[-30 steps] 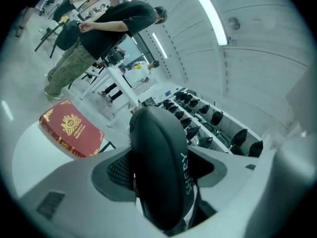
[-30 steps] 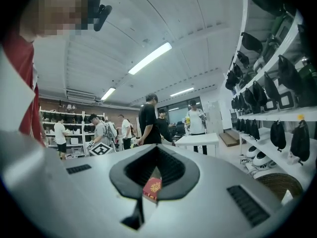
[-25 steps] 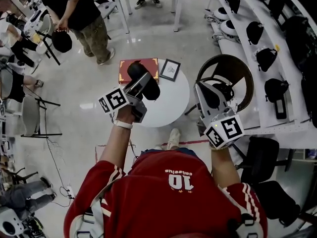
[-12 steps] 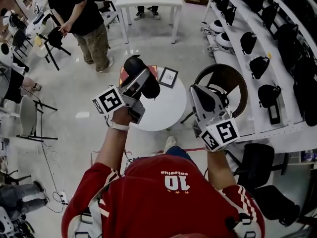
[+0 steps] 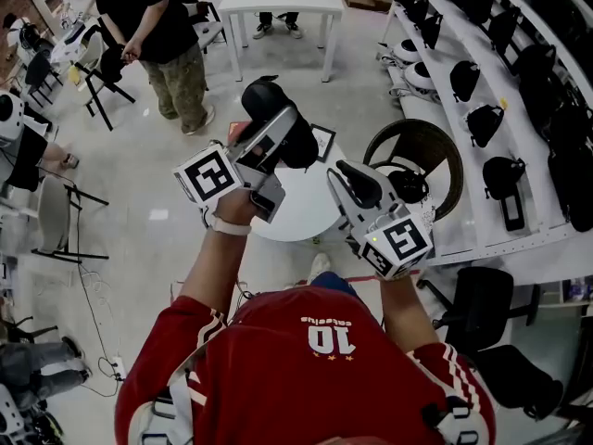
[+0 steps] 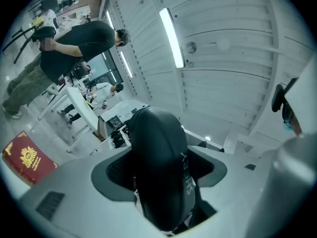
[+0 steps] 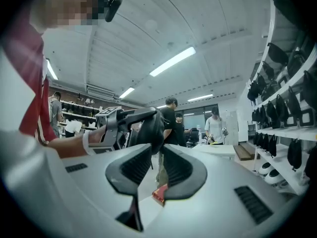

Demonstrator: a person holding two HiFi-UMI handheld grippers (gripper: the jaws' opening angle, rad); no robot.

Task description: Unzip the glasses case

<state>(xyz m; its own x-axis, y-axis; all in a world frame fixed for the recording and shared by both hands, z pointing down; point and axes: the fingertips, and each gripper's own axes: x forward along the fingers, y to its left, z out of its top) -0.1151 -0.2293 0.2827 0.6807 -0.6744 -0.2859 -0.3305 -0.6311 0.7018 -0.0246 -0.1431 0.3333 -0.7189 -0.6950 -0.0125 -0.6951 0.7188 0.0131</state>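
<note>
Case [image 5: 267, 100], black and rounded, is clenched between the jaws of the left claw [image 5: 278, 137]. It is held in the air over the 11 o'clock edge of the round white counter [image 5: 301, 213]. Right claw [image 5: 355, 184] hangs at the case's 4 o'clock, apart from it and aimed toward 10 o'clock, jaws released with nothing between them. Its own view shows the case beyond the gap. Red book [image 6: 27, 157] shows at 8 o'clock in the left gripper view.
</note>
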